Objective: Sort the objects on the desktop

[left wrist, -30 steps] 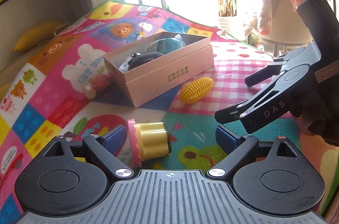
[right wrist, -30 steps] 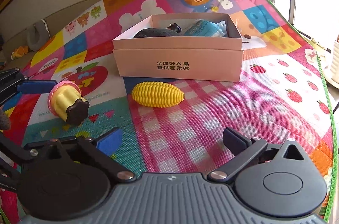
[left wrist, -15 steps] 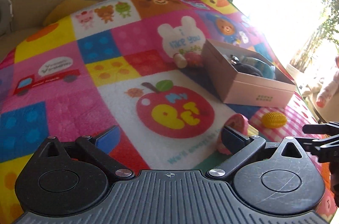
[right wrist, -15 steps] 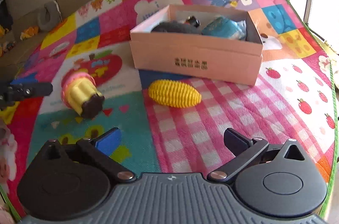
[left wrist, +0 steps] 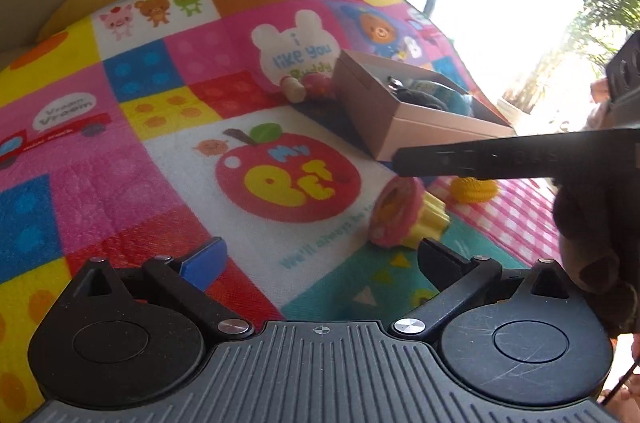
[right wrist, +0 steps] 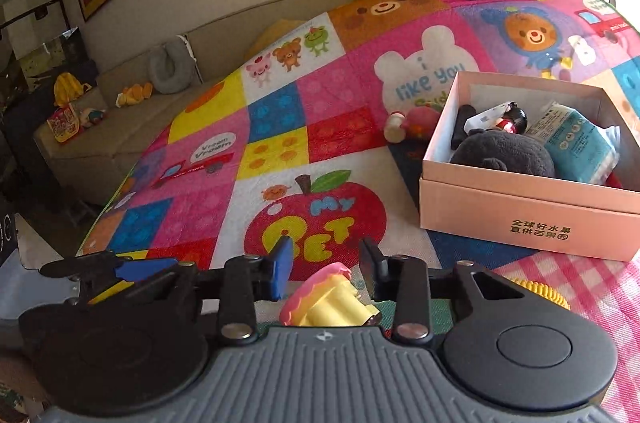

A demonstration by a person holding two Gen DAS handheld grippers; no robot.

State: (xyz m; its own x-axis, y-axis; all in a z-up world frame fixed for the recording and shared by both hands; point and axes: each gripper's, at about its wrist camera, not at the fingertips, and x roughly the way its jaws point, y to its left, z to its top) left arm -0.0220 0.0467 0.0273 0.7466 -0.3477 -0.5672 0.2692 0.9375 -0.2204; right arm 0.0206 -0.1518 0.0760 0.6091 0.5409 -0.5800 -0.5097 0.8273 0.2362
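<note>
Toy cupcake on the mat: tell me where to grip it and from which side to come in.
Take the toy cupcake by its yellow fluted base, narrower than the pink frosting end. It lies on its side on the play mat, so come down from above with a finger on each flank; the ridges should help hold.

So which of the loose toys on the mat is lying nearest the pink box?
The yellow corn toy, just in front of the pink box. The cupcake toy lies farther out, by the apple print.
</note>
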